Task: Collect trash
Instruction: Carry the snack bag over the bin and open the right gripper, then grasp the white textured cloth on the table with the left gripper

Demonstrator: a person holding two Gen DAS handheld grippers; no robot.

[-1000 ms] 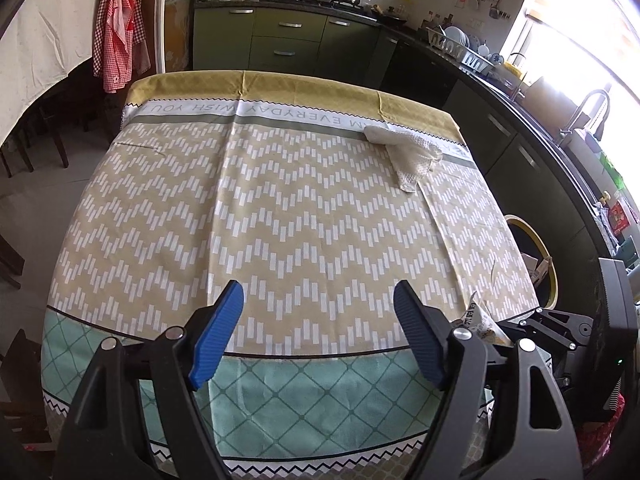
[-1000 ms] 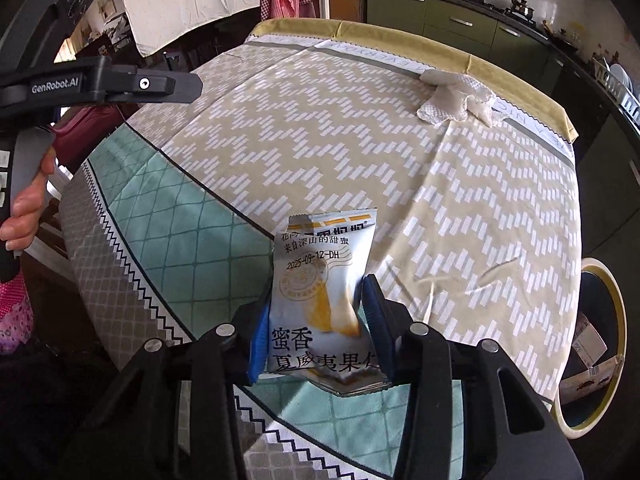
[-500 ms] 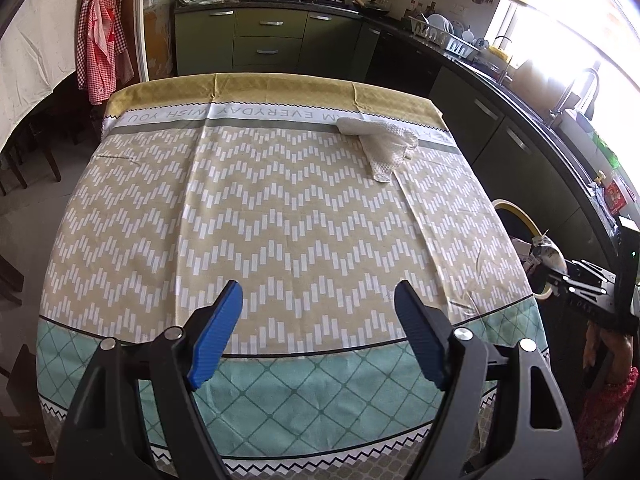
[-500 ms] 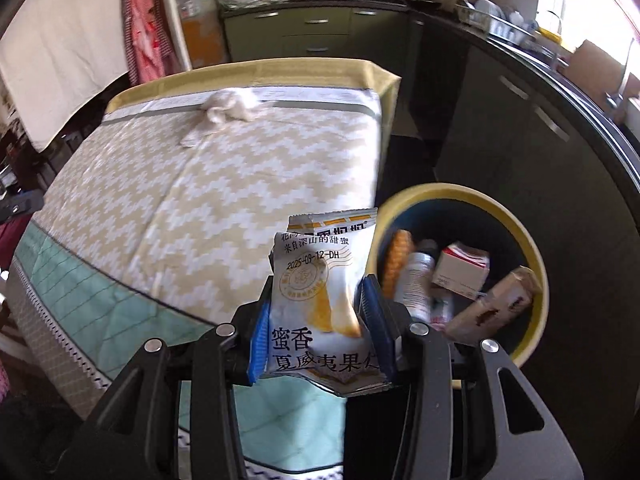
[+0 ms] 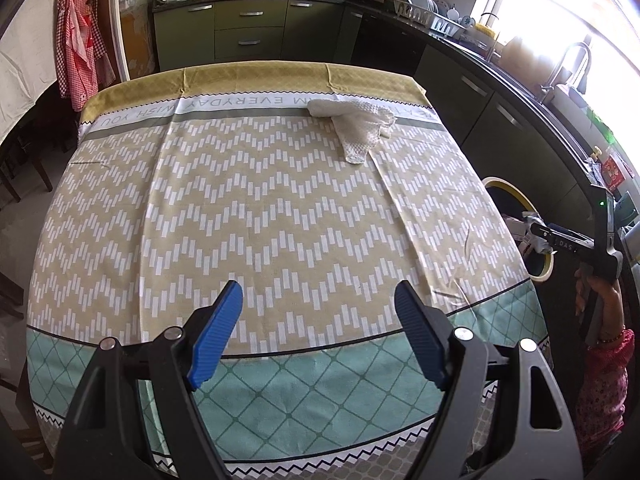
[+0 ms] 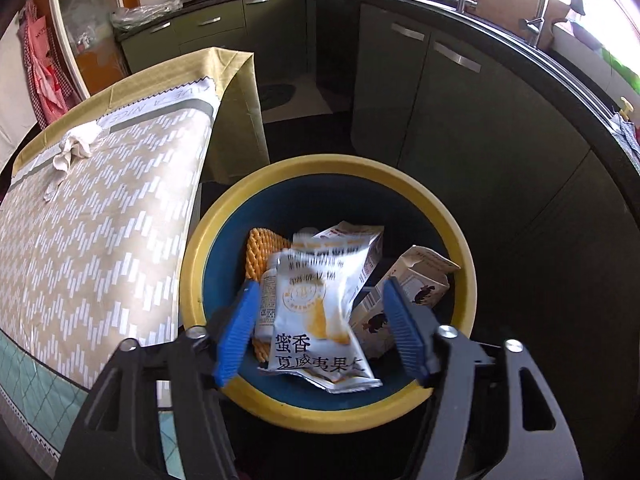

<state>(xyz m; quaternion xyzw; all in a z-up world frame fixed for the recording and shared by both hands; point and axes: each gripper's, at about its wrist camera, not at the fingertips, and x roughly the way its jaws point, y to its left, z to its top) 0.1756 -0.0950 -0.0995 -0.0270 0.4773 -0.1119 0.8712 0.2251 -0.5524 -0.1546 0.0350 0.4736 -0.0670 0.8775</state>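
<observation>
A glossy white and yellow foil snack packet (image 6: 316, 312) is seen between ribbed blue rubber pads (image 6: 236, 332) carried on matt black plastic jaws. A smooth plastic bin with a yellow rim and blue inside (image 6: 192, 264) is shown, with a matt printed cardboard carton (image 6: 416, 280) and a rough yellow mesh piece (image 6: 256, 252) in it. The desk is covered by a woven, matt zigzag-patterned cloth (image 5: 240, 208); on its far right a coarse white knitted rag (image 5: 356, 124) is laid.
</observation>
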